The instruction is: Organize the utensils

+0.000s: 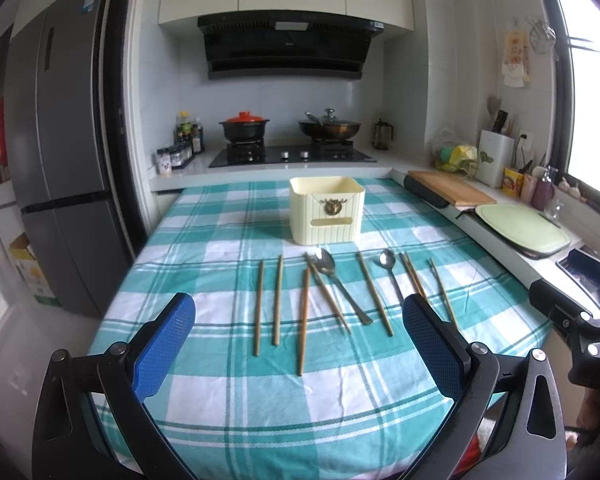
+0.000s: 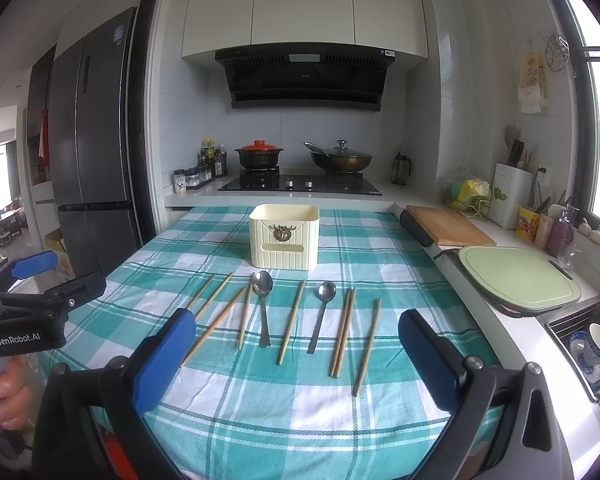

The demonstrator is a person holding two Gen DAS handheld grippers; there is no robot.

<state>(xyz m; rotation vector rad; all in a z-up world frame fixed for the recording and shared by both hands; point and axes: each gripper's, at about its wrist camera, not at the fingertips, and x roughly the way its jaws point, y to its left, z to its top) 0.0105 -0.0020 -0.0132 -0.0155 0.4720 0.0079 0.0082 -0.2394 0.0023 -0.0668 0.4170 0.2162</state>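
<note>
Your left gripper [image 1: 298, 320] and right gripper [image 2: 296, 334] hover above the near edge of the teal checked tablecloth [image 1: 228, 408], each with its blue textured pads spread wide and grasping nothing. Slender wooden chopsticks [image 2: 292, 322] and two polished metal spoons [image 2: 263, 304] lie scattered in a row mid-table. Beyond them stands a ribbed cream plastic holder [image 2: 284, 238], boxy, with rounded corners.

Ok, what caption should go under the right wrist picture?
Open right tool hovers over chopsticks and two spoons before a cream holder.
</note>
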